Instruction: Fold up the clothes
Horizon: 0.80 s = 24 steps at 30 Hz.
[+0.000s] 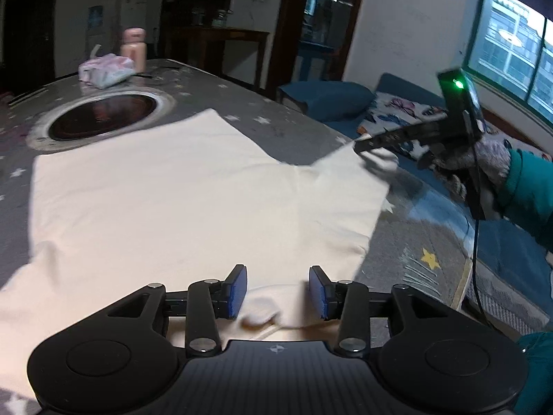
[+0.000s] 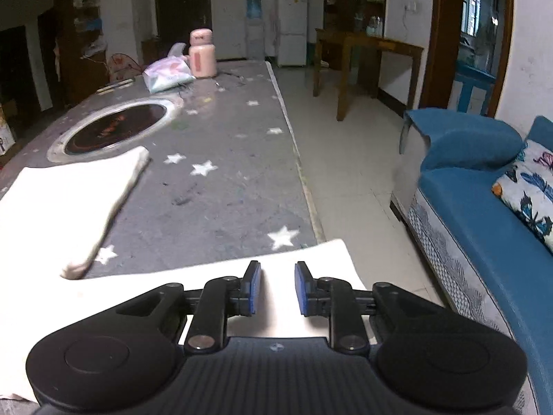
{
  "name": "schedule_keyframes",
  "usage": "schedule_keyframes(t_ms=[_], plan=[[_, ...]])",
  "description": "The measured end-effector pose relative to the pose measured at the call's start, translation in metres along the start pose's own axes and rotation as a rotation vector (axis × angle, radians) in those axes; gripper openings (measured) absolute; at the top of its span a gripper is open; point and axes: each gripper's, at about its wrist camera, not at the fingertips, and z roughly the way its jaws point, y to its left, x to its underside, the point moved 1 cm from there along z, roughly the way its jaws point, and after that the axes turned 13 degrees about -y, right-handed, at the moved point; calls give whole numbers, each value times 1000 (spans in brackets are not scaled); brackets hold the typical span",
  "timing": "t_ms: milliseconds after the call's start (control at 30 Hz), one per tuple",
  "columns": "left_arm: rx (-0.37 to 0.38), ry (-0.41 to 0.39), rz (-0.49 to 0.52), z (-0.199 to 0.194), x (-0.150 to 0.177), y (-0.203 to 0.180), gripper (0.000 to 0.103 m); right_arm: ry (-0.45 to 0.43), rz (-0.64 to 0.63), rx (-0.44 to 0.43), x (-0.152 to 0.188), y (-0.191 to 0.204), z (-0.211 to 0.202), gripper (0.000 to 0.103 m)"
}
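A cream T-shirt (image 1: 179, 186) lies spread on the grey star-patterned table (image 1: 283, 117). My left gripper (image 1: 278, 292) is open, hovering over the shirt's near edge by the collar. My right gripper (image 2: 277, 288) is open over the shirt's right sleeve (image 2: 293, 263), which reaches the table's edge. In the left wrist view the right gripper (image 1: 363, 145) is at the sleeve's tip (image 1: 352, 169), and I cannot tell whether it touches the cloth. The shirt's body (image 2: 58, 207) shows at the left of the right wrist view.
A round dark hotplate (image 1: 103, 116) is set into the table beyond the shirt. A pink bottle (image 2: 201, 53) and a tissue pack (image 2: 167, 74) stand at the far end. A blue sofa (image 2: 484, 214) with a patterned cushion lies to the right, across a strip of floor.
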Motion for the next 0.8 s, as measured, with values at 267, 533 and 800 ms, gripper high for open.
schedule_keyframes(t_ms=[267,533,800], plan=[[-408,-108,-85,-52,-18,79,44,-24,-49,-187,-2,44,-28,31],[-703,-9,-110,-59,-10,157,44,15,-68,-256,8,73,-27,35],[-724,47,-113,-53,4,171,44,37,-67,-253,13,76,-21,38]])
